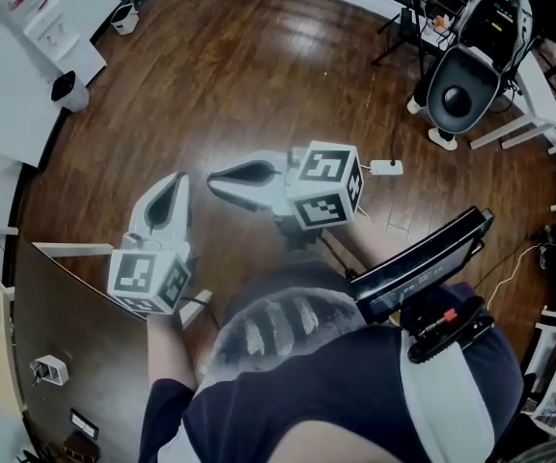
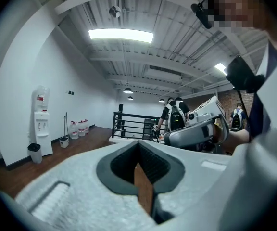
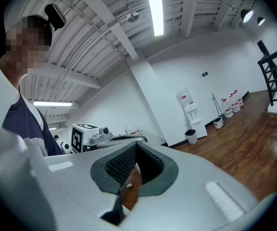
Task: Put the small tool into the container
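Left gripper (image 1: 178, 183) closed, right gripper (image 1: 216, 176) closed, empty

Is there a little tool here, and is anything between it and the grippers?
No tool or container shows in any view, so nothing can be judged. The left hand-held gripper and right hand-held gripper are shut and empty, above the wooden floor.

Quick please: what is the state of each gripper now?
Left gripper: jaws closed, holding nothing.
Right gripper: jaws closed, holding nothing.
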### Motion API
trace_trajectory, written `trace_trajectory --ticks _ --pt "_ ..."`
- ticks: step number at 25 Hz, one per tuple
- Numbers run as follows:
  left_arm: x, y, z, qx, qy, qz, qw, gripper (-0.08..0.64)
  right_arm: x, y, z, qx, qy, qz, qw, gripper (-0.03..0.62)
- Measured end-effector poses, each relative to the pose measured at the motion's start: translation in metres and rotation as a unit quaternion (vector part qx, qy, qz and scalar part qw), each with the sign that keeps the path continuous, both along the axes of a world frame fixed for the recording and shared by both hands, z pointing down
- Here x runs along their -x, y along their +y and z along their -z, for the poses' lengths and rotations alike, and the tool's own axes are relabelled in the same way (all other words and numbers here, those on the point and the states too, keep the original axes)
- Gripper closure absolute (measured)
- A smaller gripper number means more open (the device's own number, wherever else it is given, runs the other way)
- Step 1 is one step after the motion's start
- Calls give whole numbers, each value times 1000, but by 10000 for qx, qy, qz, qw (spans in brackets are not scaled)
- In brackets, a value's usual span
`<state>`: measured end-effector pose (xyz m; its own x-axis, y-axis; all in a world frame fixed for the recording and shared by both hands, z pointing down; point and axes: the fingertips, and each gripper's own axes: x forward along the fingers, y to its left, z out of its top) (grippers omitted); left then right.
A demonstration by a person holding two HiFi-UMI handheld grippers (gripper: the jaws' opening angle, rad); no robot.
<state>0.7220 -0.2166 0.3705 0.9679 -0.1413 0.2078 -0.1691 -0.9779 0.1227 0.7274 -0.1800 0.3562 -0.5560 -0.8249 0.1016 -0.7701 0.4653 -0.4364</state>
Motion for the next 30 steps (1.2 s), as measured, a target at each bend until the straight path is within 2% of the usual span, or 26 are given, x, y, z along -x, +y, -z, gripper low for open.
trace_trajectory --ticks 4,8,11,19,25,30 --pt "-40 -4 1 6 -73 256 9996 560 -43 3 -3 -32 -73 211 9997 591" --pt "-68 -8 1 -36 -107 549 9984 560 -77 9 -11 1 232 462 9987 592" --pt "-87 -12 -1 -21 -141 710 9974 560 -108 9 -13 20 78 505 9987 591" --pt "-134 -42 -12 -11 -210 484 9986 560 -159 -31 -16 51 -214 318 9993 591" --pt "-168 -114 -13 105 94 367 9992 560 -193 -89 -20 210 -161 176 9995 591" --pt "-188 -176 -21 300 89 182 9993 560 -209 -156 -18 340 -215 174 9990 591"
